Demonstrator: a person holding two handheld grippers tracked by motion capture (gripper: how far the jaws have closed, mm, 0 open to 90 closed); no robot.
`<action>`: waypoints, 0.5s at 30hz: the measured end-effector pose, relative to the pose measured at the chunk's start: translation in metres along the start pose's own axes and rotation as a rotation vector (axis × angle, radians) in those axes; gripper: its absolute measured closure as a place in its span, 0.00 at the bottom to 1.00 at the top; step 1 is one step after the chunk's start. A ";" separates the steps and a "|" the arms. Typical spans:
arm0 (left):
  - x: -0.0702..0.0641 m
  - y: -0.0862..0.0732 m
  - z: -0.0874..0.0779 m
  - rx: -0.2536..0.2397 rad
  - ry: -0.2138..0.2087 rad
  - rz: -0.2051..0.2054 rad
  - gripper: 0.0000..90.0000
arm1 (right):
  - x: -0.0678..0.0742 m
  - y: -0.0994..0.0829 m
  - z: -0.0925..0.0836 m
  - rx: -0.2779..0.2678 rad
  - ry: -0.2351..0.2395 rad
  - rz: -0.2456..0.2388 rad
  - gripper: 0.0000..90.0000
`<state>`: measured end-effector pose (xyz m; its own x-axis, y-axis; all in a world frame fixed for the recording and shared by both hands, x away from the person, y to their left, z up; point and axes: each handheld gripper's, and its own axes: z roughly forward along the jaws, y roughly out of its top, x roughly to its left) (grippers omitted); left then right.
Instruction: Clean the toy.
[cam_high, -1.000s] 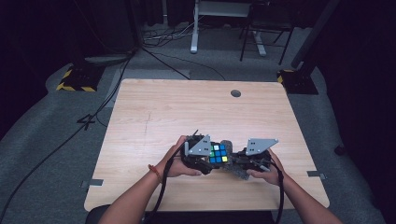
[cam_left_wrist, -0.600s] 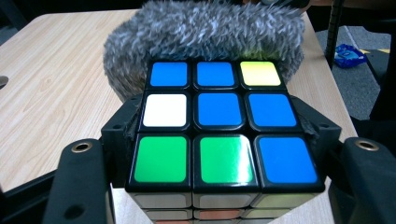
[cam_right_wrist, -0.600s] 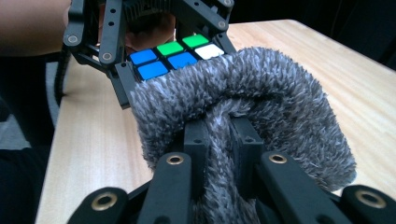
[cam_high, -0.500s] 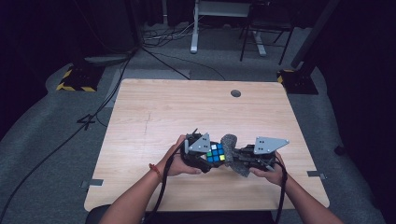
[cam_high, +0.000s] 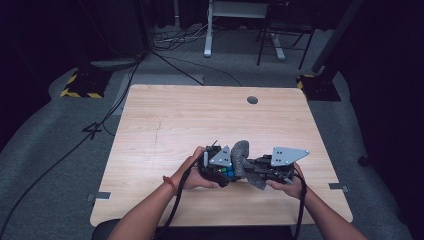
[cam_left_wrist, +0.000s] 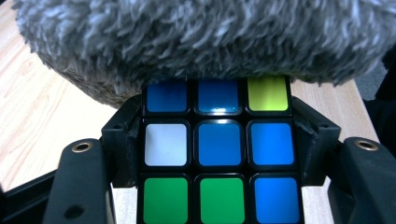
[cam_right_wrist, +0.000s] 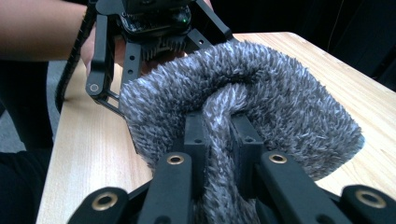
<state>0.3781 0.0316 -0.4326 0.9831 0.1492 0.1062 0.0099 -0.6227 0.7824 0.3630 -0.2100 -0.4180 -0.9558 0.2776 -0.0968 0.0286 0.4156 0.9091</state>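
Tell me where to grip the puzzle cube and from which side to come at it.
Grip the puzzle cube across two opposite flat faces, near its middle layer, as the left gripper does now: its jaws clamp the cube's side faces. Coming from the person's left probably suits best, since the fluffy grey cloth, pinched in the right gripper, covers the far side.
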 end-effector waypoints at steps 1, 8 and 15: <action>0.000 0.000 -0.001 0.001 0.004 0.003 0.37 | 0.000 0.000 0.000 0.005 -0.003 -0.005 0.89; -0.001 0.002 -0.010 -0.011 0.024 0.013 0.37 | -0.004 -0.011 0.003 0.096 -0.004 0.036 0.89; 0.002 0.001 -0.020 -0.024 0.048 0.006 0.38 | -0.002 -0.016 0.005 0.138 0.069 0.037 0.89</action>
<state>0.3767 0.0463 -0.4197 0.9732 0.1828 0.1398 -0.0006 -0.6054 0.7959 0.3655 -0.2128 -0.4346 -0.9710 0.2370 -0.0315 0.1000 0.5222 0.8469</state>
